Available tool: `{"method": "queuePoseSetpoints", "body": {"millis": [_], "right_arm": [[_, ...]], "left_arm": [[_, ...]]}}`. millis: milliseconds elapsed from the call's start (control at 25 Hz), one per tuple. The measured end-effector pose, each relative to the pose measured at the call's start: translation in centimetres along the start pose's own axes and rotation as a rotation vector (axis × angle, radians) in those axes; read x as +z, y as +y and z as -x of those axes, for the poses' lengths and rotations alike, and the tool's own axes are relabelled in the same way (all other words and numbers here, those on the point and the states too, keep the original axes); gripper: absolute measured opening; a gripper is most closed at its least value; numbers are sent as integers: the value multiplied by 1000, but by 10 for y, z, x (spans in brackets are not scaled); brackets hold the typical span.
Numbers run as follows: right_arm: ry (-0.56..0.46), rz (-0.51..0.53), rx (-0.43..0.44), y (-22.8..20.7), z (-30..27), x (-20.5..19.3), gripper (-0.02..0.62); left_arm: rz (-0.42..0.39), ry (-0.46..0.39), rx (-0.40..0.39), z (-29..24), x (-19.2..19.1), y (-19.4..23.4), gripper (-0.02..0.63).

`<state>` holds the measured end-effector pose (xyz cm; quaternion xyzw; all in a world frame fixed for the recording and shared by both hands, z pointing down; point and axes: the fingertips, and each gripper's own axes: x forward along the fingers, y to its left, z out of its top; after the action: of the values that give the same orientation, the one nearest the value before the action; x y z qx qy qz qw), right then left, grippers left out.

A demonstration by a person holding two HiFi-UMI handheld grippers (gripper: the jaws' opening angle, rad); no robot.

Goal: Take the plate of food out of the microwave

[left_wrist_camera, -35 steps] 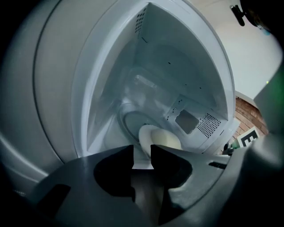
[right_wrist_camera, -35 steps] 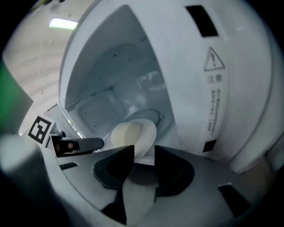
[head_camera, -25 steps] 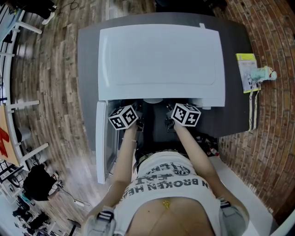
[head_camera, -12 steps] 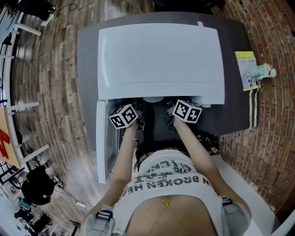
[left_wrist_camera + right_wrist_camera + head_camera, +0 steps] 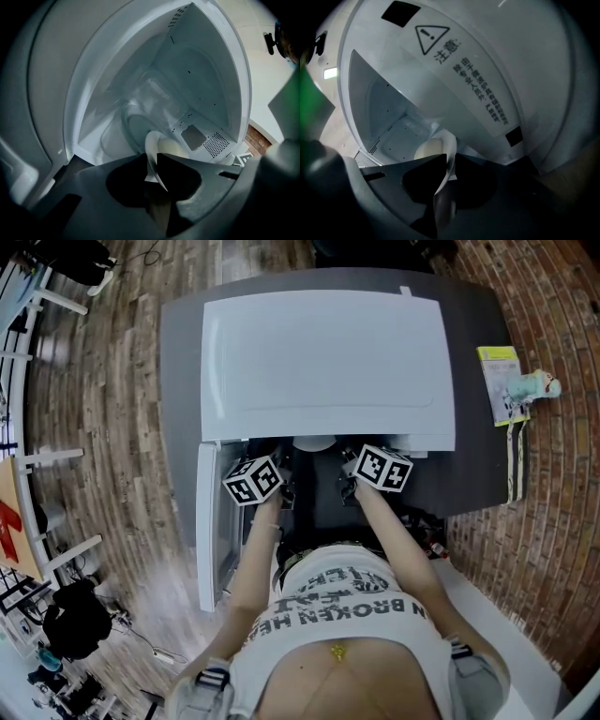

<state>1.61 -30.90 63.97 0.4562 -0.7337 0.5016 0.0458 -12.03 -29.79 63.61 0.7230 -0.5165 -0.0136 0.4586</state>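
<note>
A white microwave (image 5: 328, 352) stands on a grey table (image 5: 478, 474), its door (image 5: 206, 521) swung open to the left. Both grippers reach into its mouth. My left gripper (image 5: 151, 168) is shut on the rim of a white plate (image 5: 152, 145) that carries pale food (image 5: 172, 149). My right gripper (image 5: 446, 171) has its jaws closing on the opposite rim of the plate (image 5: 449, 143), and the rim fills the gap between them. From above, the left gripper (image 5: 286, 487) and right gripper (image 5: 345, 486) flank a sliver of the plate (image 5: 312, 442) under the oven's top.
The glass turntable (image 5: 136, 124) lies under the plate inside the oven. A yellow-topped packet (image 5: 502, 385) and a small pale figure (image 5: 534, 385) sit at the table's right edge. A warning label (image 5: 473, 70) marks the oven's inner frame.
Both grippers stay at the microwave's mouth. The right gripper's marker cube has edged slightly toward the oven.
</note>
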Motion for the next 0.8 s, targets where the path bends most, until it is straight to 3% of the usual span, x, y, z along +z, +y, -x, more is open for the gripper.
{"method": "queuePoseSetpoints", "body": {"millis": [800], "right_arm": [[-18, 24, 4, 13, 29, -4, 55]], "left_arm": [[-19, -20, -5, 27, -9, -18, 74]]}}
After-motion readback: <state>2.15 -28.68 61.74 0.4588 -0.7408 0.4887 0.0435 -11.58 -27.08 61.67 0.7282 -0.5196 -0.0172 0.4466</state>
